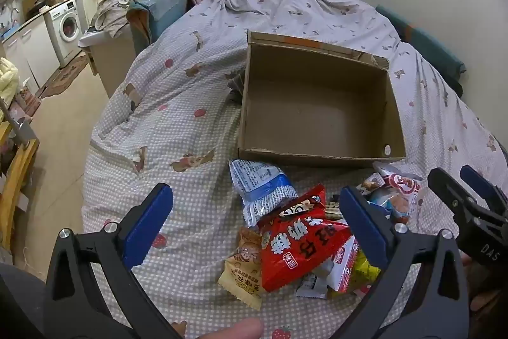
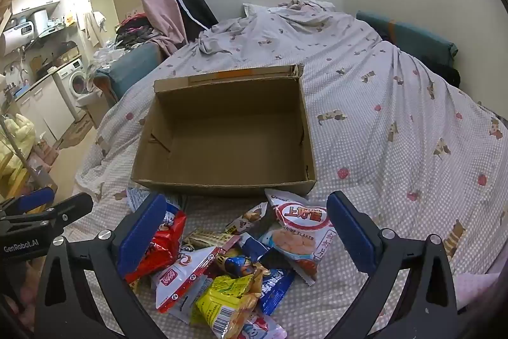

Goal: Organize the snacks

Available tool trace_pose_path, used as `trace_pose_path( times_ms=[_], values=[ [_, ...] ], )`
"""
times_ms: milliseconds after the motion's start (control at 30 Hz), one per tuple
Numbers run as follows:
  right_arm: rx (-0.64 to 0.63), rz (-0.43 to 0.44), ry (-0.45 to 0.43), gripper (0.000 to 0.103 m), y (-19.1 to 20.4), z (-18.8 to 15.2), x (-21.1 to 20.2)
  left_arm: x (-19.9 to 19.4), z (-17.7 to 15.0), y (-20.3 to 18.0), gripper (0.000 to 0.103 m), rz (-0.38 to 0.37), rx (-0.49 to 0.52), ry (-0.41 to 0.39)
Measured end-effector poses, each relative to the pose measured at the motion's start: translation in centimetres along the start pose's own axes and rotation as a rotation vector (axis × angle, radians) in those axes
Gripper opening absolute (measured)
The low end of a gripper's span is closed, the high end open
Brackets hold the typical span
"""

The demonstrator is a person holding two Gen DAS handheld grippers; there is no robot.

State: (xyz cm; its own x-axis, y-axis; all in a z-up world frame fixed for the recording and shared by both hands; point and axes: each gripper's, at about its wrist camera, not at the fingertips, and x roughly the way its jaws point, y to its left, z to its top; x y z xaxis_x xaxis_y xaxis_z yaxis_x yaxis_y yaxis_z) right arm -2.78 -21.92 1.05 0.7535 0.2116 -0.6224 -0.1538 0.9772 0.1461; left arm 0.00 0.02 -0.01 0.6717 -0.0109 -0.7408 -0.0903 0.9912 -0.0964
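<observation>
On the far left, past the edge of the bed, a white front-loading washing machine (image 1: 68, 23) stands under a counter. My left gripper (image 1: 254, 224) hangs over the checked bedspread with little bears and strawberries (image 1: 177, 123), its blue-padded jaws spread wide and holding nothing. Between them lies the left part of the snack heap: a pale tan biscuit packet (image 1: 243, 269), a blue-and-white plastic packet (image 1: 260, 189) nearest the box, and a puffy red foil bag with white characters (image 1: 298, 237) lying partly over both.

Behind the heap sits the shallow open brown cardboard box (image 2: 222, 183), its near wall just beside the snacks and nothing showing inside it.

Further right, my right gripper (image 2: 247, 234) hovers over the rest of the pile, jaws likewise released and gripping nothing. Below it lie a crumpled yellow wrapper with a barcode (image 2: 222, 297), a dark blue packet (image 2: 276, 288) and, rightmost, a white shrimp-flakes bag with a red ring (image 2: 298, 231), its top corner touching the box's front wall.
</observation>
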Motion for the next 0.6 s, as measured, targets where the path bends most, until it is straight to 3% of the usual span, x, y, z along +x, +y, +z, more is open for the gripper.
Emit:
trace_pose_path(
  times_ms=[600],
  values=[
    [0.007, 0.006, -0.001, 0.103, -0.05, 0.1, -0.13, -0.25, 0.2, -0.37, 0.103, 0.006, 0.012, -0.002]
  ],
)
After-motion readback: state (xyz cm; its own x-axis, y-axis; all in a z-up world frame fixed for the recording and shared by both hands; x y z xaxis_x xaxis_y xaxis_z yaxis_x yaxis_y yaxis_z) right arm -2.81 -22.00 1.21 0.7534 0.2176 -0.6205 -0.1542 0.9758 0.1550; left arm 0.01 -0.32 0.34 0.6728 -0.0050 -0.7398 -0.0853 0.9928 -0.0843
